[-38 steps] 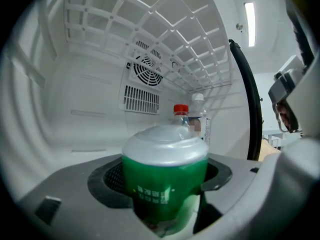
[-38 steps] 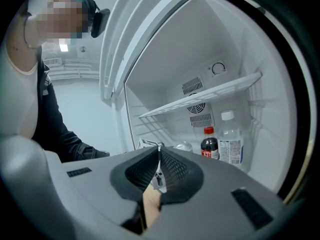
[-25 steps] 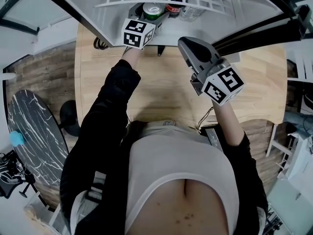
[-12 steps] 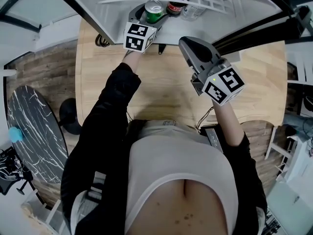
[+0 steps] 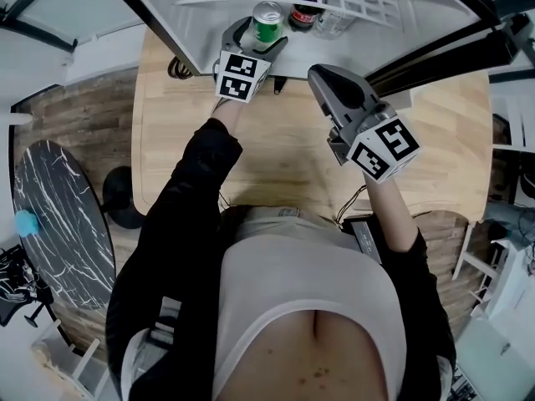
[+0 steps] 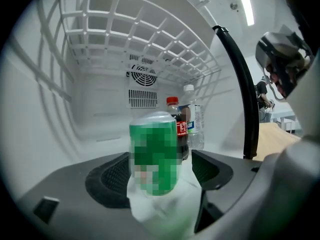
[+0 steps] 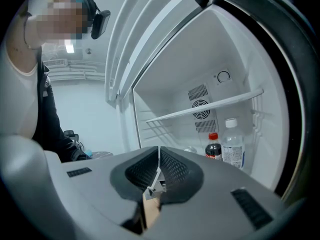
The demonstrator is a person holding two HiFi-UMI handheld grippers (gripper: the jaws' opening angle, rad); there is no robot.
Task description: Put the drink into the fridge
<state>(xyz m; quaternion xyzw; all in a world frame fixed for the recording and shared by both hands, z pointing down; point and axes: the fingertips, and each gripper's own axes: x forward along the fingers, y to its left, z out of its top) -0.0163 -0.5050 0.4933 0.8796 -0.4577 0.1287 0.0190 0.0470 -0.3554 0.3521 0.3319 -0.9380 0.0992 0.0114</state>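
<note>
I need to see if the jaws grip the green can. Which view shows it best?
The left gripper view: the green can stands upright between the left gripper's parted jaws. The head view shows mostly its top; the right gripper view gives no clear sight.

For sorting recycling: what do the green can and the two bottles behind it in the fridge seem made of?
The green can: likely aluminium, its top rim shines silver. The dark bottle: probably clear plastic, glossy, with red screw cap. The clear bottle: likely thin plastic, see-through, white cap.
</note>
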